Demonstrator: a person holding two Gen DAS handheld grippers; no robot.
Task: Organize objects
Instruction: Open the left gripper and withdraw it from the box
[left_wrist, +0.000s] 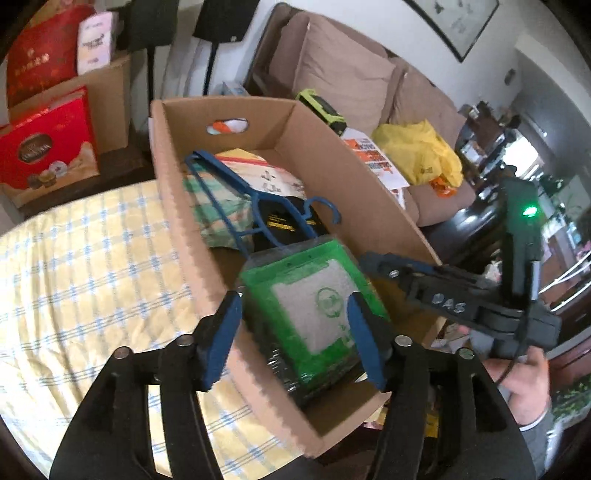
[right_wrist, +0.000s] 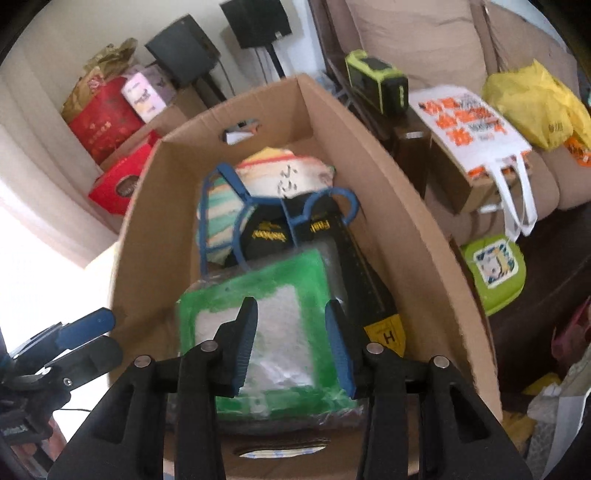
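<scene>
Left wrist view first: the checked yellow cloth covers the counter on the far left, and the cardboard box sits on it with its long side running away from the camera, probably so both hands can reach in from the near end. Inside, at the far end, lie a striped cloth bundle and a printed paper packet, with a blue hanger laid slanting over them and a black item with gold lettering; they look stacked loosely, flat things under, awkward shapes on top. Nearest the camera, the green packet rests tilted in the near end of the box. The left hand-held gripper stands spread, one blue finger just outside the box wall and the other over the packet's right part; I judge it is not squeezing, since the packet does not fill the gap. To the right, the right hand-held gripper reaches in over the right wall, held by a hand.

Right wrist view: the left tool shows at the far left edge, outside the box. In the middle, the right tool's fingers are spread above the green packet, apart from it as far as I can tell. Farther right, a sofa holds a white tote bag and a yellow plastic bag, likely waiting to be sorted.
</scene>
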